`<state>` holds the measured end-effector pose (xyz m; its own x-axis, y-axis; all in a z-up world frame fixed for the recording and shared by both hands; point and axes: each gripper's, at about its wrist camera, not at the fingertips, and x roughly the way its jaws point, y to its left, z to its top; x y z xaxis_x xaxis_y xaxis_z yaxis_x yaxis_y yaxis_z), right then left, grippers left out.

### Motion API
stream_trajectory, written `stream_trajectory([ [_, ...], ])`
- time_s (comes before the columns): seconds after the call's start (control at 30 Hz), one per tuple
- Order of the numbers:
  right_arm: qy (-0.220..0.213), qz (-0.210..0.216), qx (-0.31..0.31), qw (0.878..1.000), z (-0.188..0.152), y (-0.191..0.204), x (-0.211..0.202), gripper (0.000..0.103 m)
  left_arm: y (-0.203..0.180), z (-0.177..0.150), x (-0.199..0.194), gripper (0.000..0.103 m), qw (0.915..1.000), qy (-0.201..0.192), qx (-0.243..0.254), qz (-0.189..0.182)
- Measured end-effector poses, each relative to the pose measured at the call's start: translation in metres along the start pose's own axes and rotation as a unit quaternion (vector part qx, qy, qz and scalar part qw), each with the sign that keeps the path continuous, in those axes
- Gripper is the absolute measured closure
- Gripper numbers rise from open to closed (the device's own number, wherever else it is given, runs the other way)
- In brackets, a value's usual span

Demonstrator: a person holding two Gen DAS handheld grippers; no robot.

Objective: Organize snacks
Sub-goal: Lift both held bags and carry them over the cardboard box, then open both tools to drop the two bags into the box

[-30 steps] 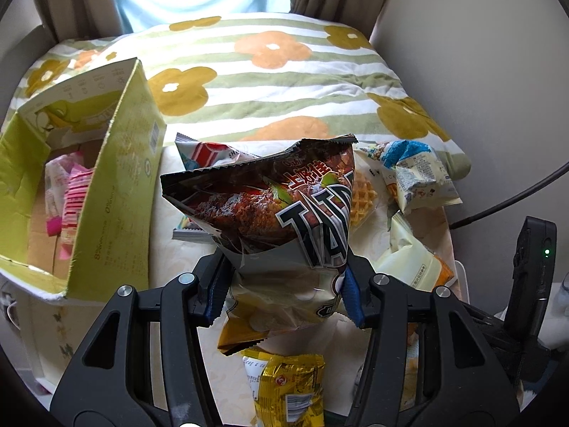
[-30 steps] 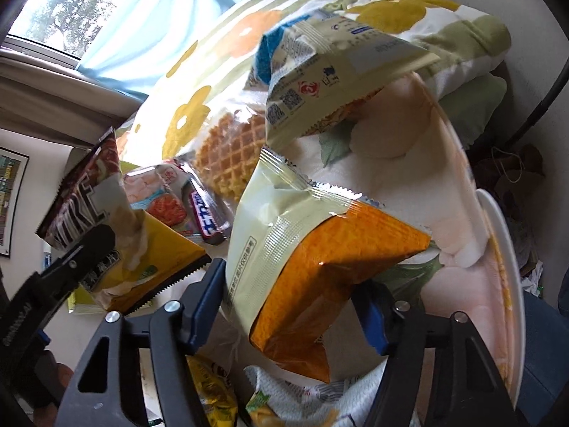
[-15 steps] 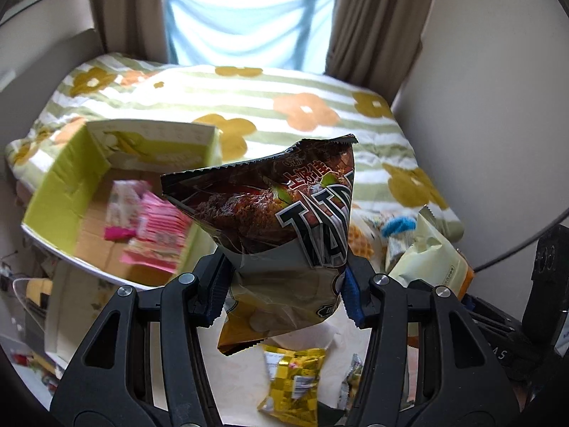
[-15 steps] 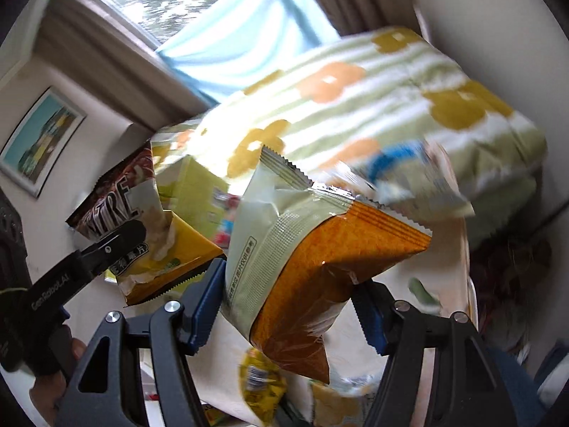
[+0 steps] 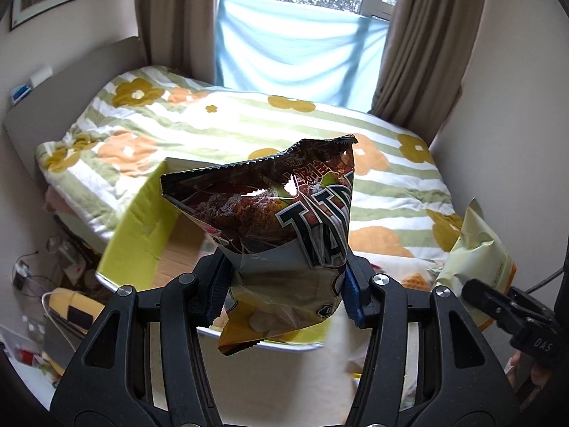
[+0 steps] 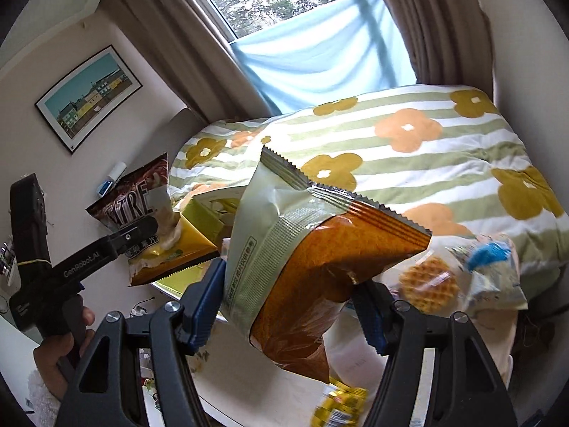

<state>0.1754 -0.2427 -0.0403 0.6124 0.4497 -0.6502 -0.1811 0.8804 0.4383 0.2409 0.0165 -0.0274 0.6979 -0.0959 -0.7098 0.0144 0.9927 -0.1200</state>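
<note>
My left gripper (image 5: 284,293) is shut on a dark brown chip bag (image 5: 277,220), held up in the air over the yellow-green cardboard box (image 5: 138,231). The same bag (image 6: 142,213) shows at the left of the right wrist view, in the left gripper (image 6: 135,238) held by a hand (image 6: 57,352). My right gripper (image 6: 290,306) is shut on a pale green and orange snack bag (image 6: 320,259), which also appears at the right edge of the left wrist view (image 5: 476,249). Both bags hang above the table.
A bed with a striped flower quilt (image 5: 249,124) fills the middle. Waffle packs (image 6: 430,284) and a blue-topped bag (image 6: 494,270) lie on the table at right, a yellow packet (image 6: 341,402) below. Clutter and cables sit on the floor (image 5: 46,284) at left.
Both grippers have risen with their bags and pulled back from the table; the box now lies below the chip bag. The right wrist has rolled, so the bed looks more level.
</note>
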Motion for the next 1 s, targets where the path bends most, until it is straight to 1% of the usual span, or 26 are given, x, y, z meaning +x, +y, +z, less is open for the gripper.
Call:
stream_trajectory([
  [0.17, 0.016, 0.006, -0.012, 1.000, 0.011, 0.047, 0.049, 0.040, 0.061, 0.014, 0.026, 0.053, 0.9997, 0.024, -0.003, 0.009],
  [0.27, 0.032, 0.010, -0.016, 0.999, 0.012, 0.071, 0.082, 0.040, 0.093, 0.016, 0.046, 0.053, 0.9989, 0.045, -0.003, 0.014],
  [0.33, 0.044, 0.004, -0.025, 0.999, 0.011, 0.088, 0.105, 0.040, 0.111, 0.015, 0.062, 0.053, 0.9980, 0.062, -0.001, 0.015],
  [0.43, 0.060, -0.005, -0.030, 0.998, 0.007, 0.102, 0.132, 0.040, 0.128, 0.012, 0.087, 0.053, 0.9957, 0.091, 0.006, 0.016],
  [0.53, 0.073, -0.013, -0.024, 0.997, 0.006, 0.108, 0.151, 0.040, 0.140, 0.008, 0.110, 0.053, 0.9935, 0.112, 0.019, 0.011],
  [0.6, 0.083, -0.017, -0.016, 0.996, 0.003, 0.108, 0.162, 0.040, 0.146, 0.006, 0.122, 0.046, 0.9922, 0.121, 0.030, 0.000],
  [0.63, 0.088, -0.020, -0.014, 0.996, 0.003, 0.108, 0.167, 0.040, 0.147, 0.004, 0.126, 0.031, 0.9914, 0.125, 0.037, -0.004],
  [0.67, 0.091, -0.024, -0.012, 0.996, 0.004, 0.109, 0.172, 0.040, 0.148, 0.002, 0.129, 0.009, 0.9910, 0.127, 0.043, 0.000],
  [0.7, 0.093, -0.030, -0.010, 0.995, 0.004, 0.108, 0.175, 0.040, 0.150, 0.000, 0.129, 0.003, 0.9908, 0.126, 0.047, 0.005],
  [0.73, 0.096, -0.034, -0.008, 0.995, 0.004, 0.107, 0.178, 0.040, 0.152, -0.003, 0.128, 0.001, 0.9912, 0.122, 0.051, 0.004],
  [0.8, 0.102, -0.039, -0.005, 0.994, 0.003, 0.105, 0.182, 0.040, 0.157, -0.009, 0.127, 0.001, 0.9906, 0.125, 0.055, 0.000],
  [0.93, 0.118, -0.043, -0.018, 0.992, 0.001, 0.107, 0.192, 0.040, 0.166, -0.017, 0.116, 0.001, 0.9910, 0.121, 0.054, 0.016],
  [1.0, 0.125, -0.040, -0.026, 0.991, 0.000, 0.111, 0.198, 0.040, 0.170, -0.019, 0.110, 0.001, 0.9917, 0.118, 0.048, 0.016],
])
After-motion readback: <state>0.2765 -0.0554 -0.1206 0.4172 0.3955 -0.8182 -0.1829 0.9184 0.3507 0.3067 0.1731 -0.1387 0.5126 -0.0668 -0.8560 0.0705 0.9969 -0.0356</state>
